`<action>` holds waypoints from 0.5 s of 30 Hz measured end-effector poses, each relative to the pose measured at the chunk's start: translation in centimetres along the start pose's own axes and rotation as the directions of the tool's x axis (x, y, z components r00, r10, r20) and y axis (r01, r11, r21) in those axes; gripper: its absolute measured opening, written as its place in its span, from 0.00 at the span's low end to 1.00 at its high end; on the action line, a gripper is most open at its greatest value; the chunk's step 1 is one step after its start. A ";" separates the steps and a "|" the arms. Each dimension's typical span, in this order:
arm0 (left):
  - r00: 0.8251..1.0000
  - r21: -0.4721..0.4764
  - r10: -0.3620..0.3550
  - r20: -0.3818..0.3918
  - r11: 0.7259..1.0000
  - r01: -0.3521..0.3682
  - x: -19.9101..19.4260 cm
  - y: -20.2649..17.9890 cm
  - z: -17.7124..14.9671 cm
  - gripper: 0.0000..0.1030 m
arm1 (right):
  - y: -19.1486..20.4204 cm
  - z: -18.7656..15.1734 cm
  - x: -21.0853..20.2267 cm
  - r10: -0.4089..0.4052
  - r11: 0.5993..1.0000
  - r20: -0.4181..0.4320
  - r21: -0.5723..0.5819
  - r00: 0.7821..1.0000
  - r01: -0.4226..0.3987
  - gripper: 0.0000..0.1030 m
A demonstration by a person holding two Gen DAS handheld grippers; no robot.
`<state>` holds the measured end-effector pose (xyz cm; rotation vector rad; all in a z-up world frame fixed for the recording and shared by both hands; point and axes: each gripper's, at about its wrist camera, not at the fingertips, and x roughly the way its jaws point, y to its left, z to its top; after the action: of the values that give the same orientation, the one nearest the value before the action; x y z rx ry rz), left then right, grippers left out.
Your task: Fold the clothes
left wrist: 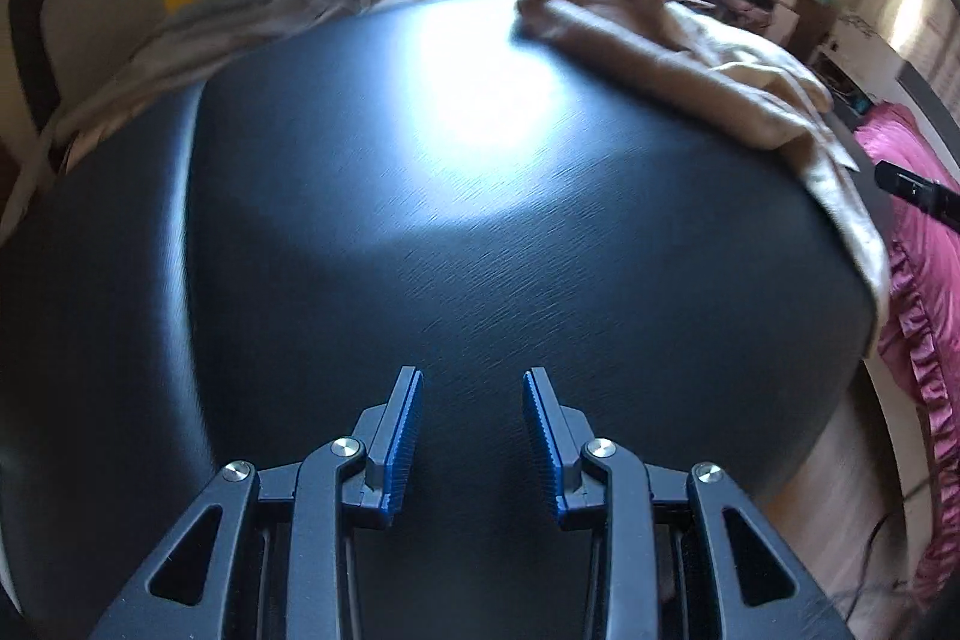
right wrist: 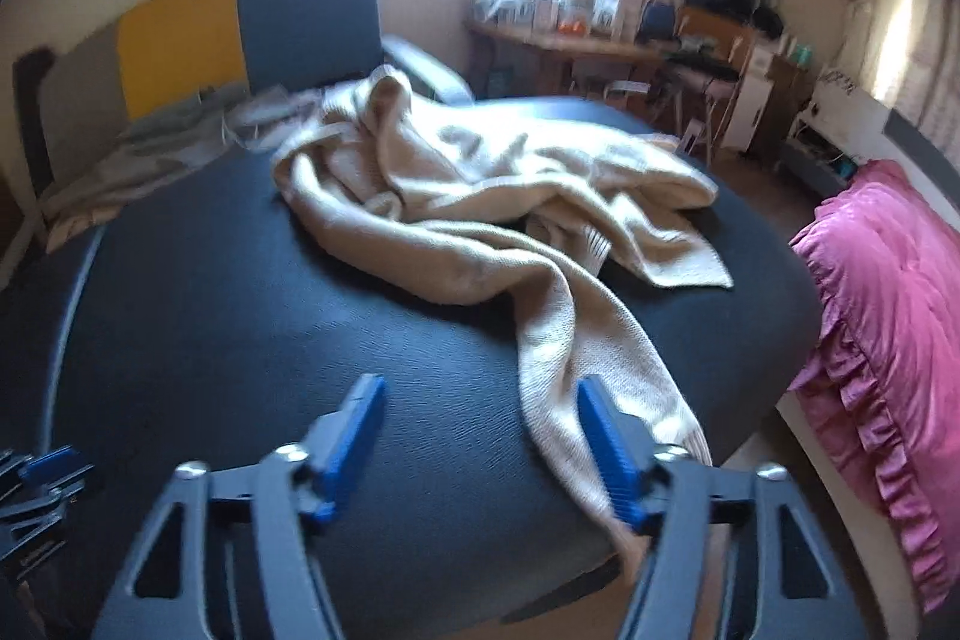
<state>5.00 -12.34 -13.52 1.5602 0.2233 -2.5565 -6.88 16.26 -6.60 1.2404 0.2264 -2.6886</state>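
We see the cream sweater (right wrist: 480, 196) crumpled on the dark tabletop (right wrist: 240, 316), one sleeve trailing beside our right gripper (right wrist: 480, 400). Both the right and left gripper (left wrist: 471, 394) fingers gape, holding nothing.

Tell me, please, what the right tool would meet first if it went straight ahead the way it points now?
Probably the sweater. The right tool is open over the dark surface, and the sweater's sleeve already lies beside its right-hand finger. Straight ahead is the crumpled body; depth is hard to judge.
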 end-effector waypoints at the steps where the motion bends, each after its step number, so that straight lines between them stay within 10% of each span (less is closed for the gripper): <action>1: 1.000 -0.013 -0.011 -0.001 1.000 0.011 0.1 0.5 -0.1 0.33 | -0.3 0.4 1.0 0.007 1.000 -0.021 -0.014 1.000 -0.008 0.48; 7: 0.983 -0.053 -0.183 -0.019 0.982 0.181 0.5 0.8 1.1 0.33 | -3.0 2.2 7.6 0.044 0.998 -0.155 -0.031 0.987 -0.049 0.48; 12: 0.914 -0.075 -0.399 -0.071 0.916 0.394 1.0 -3.1 5.3 0.33 | -6.9 0.5 11.1 0.142 0.983 -0.230 0.146 0.963 -0.110 0.52; 15: 0.865 -0.078 -0.489 -0.108 0.872 0.483 1.8 -6.9 8.6 0.33 | -7.7 -1.4 10.0 0.306 0.929 -0.138 0.259 0.942 -0.264 1.00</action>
<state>-4.67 -7.38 -10.87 1.8403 0.7840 -2.7752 -13.87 23.16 -14.61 1.4515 -0.2472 -2.4070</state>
